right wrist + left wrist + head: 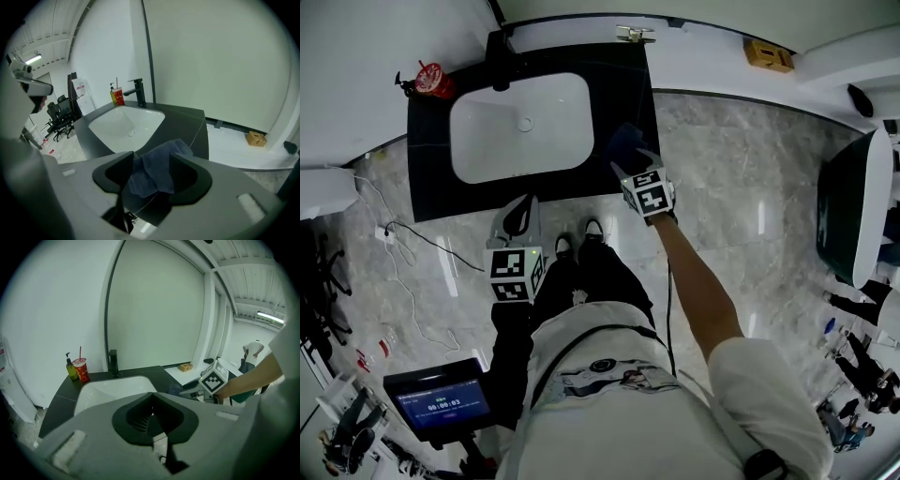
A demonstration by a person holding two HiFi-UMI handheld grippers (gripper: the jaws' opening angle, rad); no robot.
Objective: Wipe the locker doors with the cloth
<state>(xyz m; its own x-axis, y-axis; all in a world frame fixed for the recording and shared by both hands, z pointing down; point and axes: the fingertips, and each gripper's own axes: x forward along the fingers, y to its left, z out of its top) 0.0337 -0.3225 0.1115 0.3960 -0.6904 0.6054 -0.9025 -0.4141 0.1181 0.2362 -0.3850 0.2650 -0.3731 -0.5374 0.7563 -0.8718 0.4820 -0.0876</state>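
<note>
A dark blue cloth (pixel 623 142) lies crumpled on the black counter (pixel 431 192), just right of the white sink (pixel 478 141). My right gripper (pixel 636 161) hangs over it with its jaws wide apart. In the right gripper view the cloth (pixel 157 171) sits loose between the jaws of that gripper (pixel 151 159), and the pads do not press on it. My left gripper (pixel 520 214) is held low in front of the counter's near edge, left of the cloth. Its jaws meet in the left gripper view (pixel 151 411), with nothing between them. No locker doors are in view.
A black faucet (pixel 499 61) stands behind the sink, with a red cup (pixel 434 82) and a soap bottle (pixel 71 369) at the counter's back left. A small cardboard box (pixel 769 54) lies on the white ledge at right. A screen (pixel 441 398) and cables (pixel 403 272) are on the floor at left.
</note>
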